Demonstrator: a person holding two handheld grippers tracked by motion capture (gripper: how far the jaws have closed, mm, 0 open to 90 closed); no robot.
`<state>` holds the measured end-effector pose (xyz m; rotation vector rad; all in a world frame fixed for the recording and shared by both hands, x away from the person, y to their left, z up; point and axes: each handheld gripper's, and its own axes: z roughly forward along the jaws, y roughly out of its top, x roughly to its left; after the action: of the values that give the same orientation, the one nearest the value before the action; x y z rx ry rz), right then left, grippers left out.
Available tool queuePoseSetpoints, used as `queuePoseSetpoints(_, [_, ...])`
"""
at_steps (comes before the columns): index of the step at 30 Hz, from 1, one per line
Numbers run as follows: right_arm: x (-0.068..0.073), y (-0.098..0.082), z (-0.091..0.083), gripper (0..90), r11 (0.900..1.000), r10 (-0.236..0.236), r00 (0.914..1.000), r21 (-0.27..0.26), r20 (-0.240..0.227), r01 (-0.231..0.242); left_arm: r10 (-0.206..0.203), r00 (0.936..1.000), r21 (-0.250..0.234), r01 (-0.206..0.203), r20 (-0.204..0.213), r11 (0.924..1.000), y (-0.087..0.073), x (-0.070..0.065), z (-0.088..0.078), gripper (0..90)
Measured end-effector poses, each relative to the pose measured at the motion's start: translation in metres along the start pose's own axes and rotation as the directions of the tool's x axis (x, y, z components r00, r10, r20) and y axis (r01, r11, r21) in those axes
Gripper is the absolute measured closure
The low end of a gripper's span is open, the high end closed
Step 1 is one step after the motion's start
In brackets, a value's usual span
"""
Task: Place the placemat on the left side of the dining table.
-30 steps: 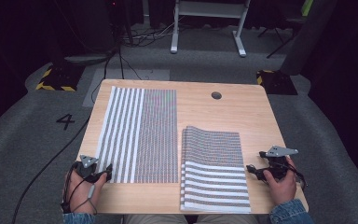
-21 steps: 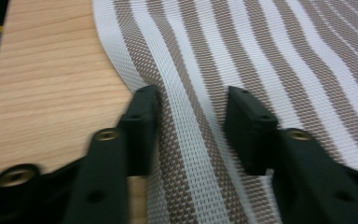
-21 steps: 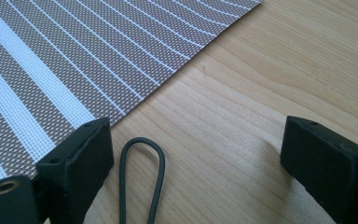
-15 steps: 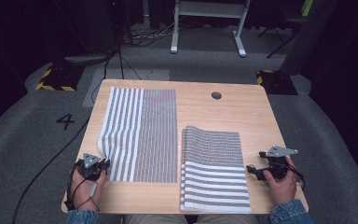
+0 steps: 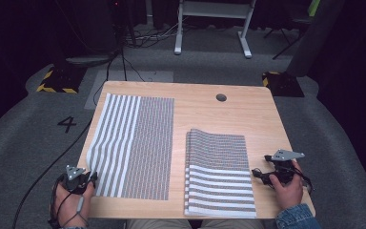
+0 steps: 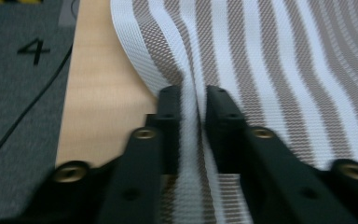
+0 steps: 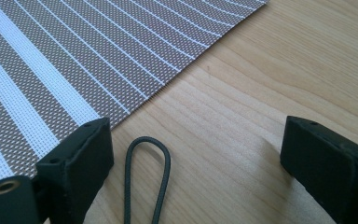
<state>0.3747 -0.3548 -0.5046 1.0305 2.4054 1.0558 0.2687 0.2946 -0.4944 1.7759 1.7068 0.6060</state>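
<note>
My left gripper [image 5: 86, 180] sits at the lower left of the high view, at the near left corner of the flat mat [image 5: 134, 145], and in the left gripper view [image 6: 193, 100] its jaws stand close together with a raised fold of the striped weave pinched up between them; they have just been opening a little after closing down, and from these pictures the pads look to be touching the fold on both sides, so I read it as a narrow grip on the mat's edge. My right gripper [image 5: 262, 174] rests at the lower right of the high view, just beside the right edge of the folded mat [image 5: 219, 174], and the right gripper view [image 7: 193, 154] shows its jaws spread wide with bare wood between them, gripping nothing. That view also shows me a thin dark cord loop [image 7: 148, 158] lying on the surface [image 7: 261, 88] between the jaws, and the folded mat's corner [image 7: 74, 60] reaching to the jaw at the lower left of the frame, detail too small to make out from above. The high view gives me the layout: the wooden surface [image 5: 209, 112], the round hole [image 5: 221, 97] near its far edge, and a painted number four [image 5: 68, 124] on the grey floor at the left, which the left gripper view also catches in its upper left corner [image 6: 33, 46]. I count two mats, two grippers, one hole.
</note>
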Motion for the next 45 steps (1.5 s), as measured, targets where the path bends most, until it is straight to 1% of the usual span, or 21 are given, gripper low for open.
queuePoseSetpoints(1, [0.0,0.0,0.0,9.6,1.0,0.0,1.0,0.0,0.0,0.0,0.007,0.9997,0.005,-0.007,-0.022,1.0,-0.001,-0.003,-0.001,57.7])
queuePoseSetpoints(3, [0.0,0.0,0.0,9.6,1.0,0.0,1.0,0.0,0.0,0.0,0.069,0.9955,0.001,-0.069,-0.066,0.9976,0.0,-0.01,-0.001,36.1])
queuePoseSetpoints(4, [0.0,0.0,0.0,9.6,1.0,0.0,1.0,0.0,0.0,0.0,0.101,0.9899,0.031,-0.098,-0.1,0.9947,0.002,-0.02,-0.001,29.3])
queuePoseSetpoints(5, [0.0,0.0,0.0,9.6,1.0,0.0,1.0,0.0,-0.001,0.0,0.124,0.9871,0.043,-0.12,-0.102,0.9918,0.003,-0.026,-0.001,24.4])
queuePoseSetpoints(6, [0.0,0.0,0.0,9.6,1.0,-0.001,1.0,0.0,-0.001,0.001,0.182,0.9805,0.017,-0.181,-0.074,0.9833,0.006,-0.035,0.001,24.1])
queuePoseSetpoints(7, [0.0,0.0,0.0,9.6,1.0,0.0,1.0,0.0,-0.001,0.0,0.207,0.9778,-0.027,-0.208,-0.03,0.9777,0.008,-0.046,0.003,24.8])
queuePoseSetpoints(9, [0.0,0.0,0.0,9.6,1.0,-0.001,1.0,0.0,-0.001,0.001,0.223,0.9747,-0.061,-0.222,0.014,0.9732,0.011,-0.059,0.006,29.9])
queuePoseSetpoints(11, [0.0,0.0,0.0,9.6,1.0,0.0,1.0,0.0,-0.001,0.0,0.263,0.9628,-0.091,-0.256,0.063,0.9622,0.016,-0.077,0.015,31.3])
queuePoseSetpoints(13, [0.0,0.0,0.0,9.6,1.0,0.0,1.0,0.0,-0.001,0.0,0.283,0.955,-0.103,-0.274,0.087,0.9561,0.019,-0.086,0.021,31.7])
queuePoseSetpoints(16, [0.0,0.0,0.0,9.6,1.0,-0.002,1.0,0.005,0.0,0.002,0.29,0.9501,-0.095,-0.28,0.114,0.9553,0.023,-0.096,0.031,30.8])
queuePoseSetpoints(18, [0.0,0.0,0.0,9.6,1.0,0.0,1.0,0.0,0.0,0.0,0.296,0.9475,-0.074,-0.289,0.121,0.9546,0.023,-0.1,0.039,30.4])
queuePoseSetpoints(19, [0.0,0.0,0.0,9.6,1.0,-0.003,1.0,0.004,0.0,0.003,0.295,0.9478,-0.063,-0.29,0.12,0.9551,0.023,-0.101,0.042,30.4])
queuePoseSetpoints(21, [0.0,0.0,0.0,9.6,1.0,-0.002,1.0,0.004,0.0,0.002,0.275,0.9523,-0.043,-0.271,0.133,0.9615,0.025,-0.101,0.045,31.0])
queuePoseSetpoints(22, [0.0,0.0,0.0,9.5,1.0,-0.002,1.0,0.004,0.0,0.002,0.246,0.9585,-0.029,-0.245,0.144,0.9691,0.026,-0.099,0.047,31.0])
queuePoseSetpoints(23, [0.0,0.0,0.0,9.5,1.0,0.0,1.0,0.0,0.0,0.0,0.226,0.9611,-0.025,-0.225,0.16,0.9741,0.027,-0.098,0.047,30.9])
queuePoseSetpoints(25, [0.0,0.0,0.0,9.5,1.0,0.0,1.0,0.0,0.0,0.0,0.213,0.9654,-0.026,-0.212,0.15,0.977,0.028,-0.098,0.049,31.1])
queuePoseSetpoints(26, [0.0,0.0,0.0,9.5,1.0,0.001,1.0,0.0,0.0,-0.001,0.213,0.9657,-0.026,-0.212,0.148,0.977,0.029,-0.099,0.05,31.1])
queuePoseSetpoints(27, [0.0,0.0,0.0,9.5,1.0,-0.001,1.0,0.006,0.0,0.001,0.204,0.9691,-0.026,-0.203,0.138,0.9789,0.03,-0.1,0.051,31.0])
queuePoseSetpoints(31, [0.0,0.0,0.0,9.5,1.0,-0.001,1.0,0.005,0.001,0.001,0.202,0.97,-0.019,-0.201,0.135,0.9793,0.036,-0.098,0.056,31.2])
queuePoseSetpoints(36, [-0.001,0.001,0.0,9.5,1.0,-0.003,1.0,0.005,-0.002,0.003,0.176,0.9779,-0.02,-0.175,0.113,0.9843,0.043,-0.097,0.063,31.2])
queuePoseSetpoints(45, [-0.001,0.001,0.001,9.4,1.0,-0.004,1.0,0.004,-0.002,0.004,0.181,0.9761,-0.024,-0.179,0.121,0.9835,0.055,-0.085,0.073,31.5])
